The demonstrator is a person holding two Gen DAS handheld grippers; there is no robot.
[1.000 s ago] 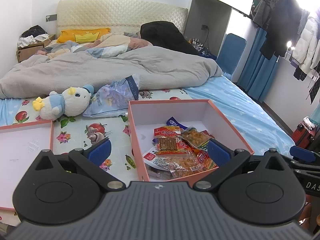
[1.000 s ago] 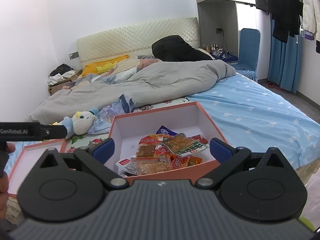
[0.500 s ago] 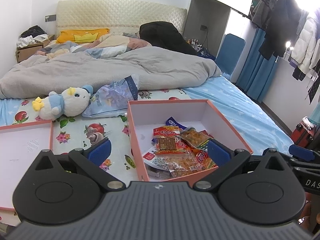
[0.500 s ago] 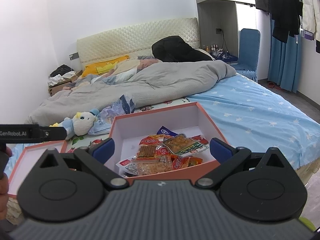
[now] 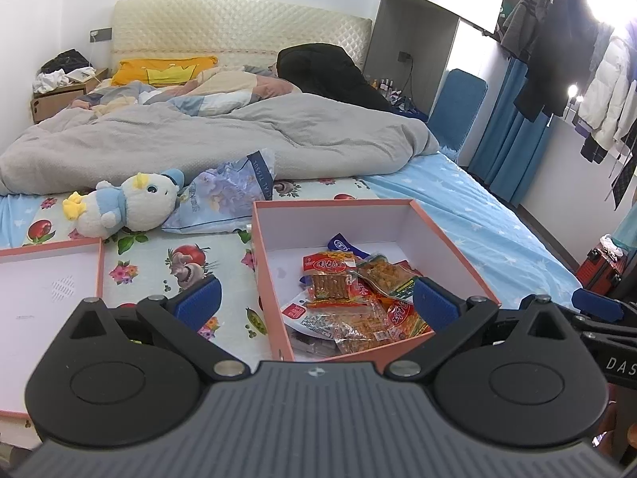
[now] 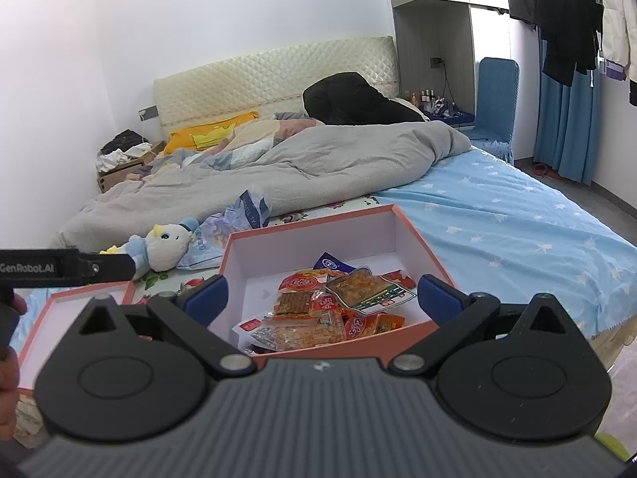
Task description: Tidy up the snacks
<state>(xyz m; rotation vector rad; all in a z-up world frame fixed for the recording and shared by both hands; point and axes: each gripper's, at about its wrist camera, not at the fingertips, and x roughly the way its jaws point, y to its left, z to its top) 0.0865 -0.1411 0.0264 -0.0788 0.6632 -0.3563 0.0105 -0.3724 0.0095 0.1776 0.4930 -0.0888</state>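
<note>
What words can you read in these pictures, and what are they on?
"GenRobot.AI": on the left hand-held gripper, seen from the right wrist.
"DAS": cut off at the edge, on the right hand-held gripper.
"TISSU": on the tissue pack.
Snack packets: print too blurred to read.

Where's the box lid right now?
The lid lies open side up on the flowered sheet, left of the snack box and just in front of the stuffed duck.

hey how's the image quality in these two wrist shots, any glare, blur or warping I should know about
Left wrist view: strong window glare top right washes out the hanging coats; the snack packets in the pink box are sharp. Right wrist view: even, softer light, no blown highlights, and the snack packets read clearly. Both views: fisheye bends the walls and the headboard, and the open grippers' bodies block the bottom of the frame.
</note>
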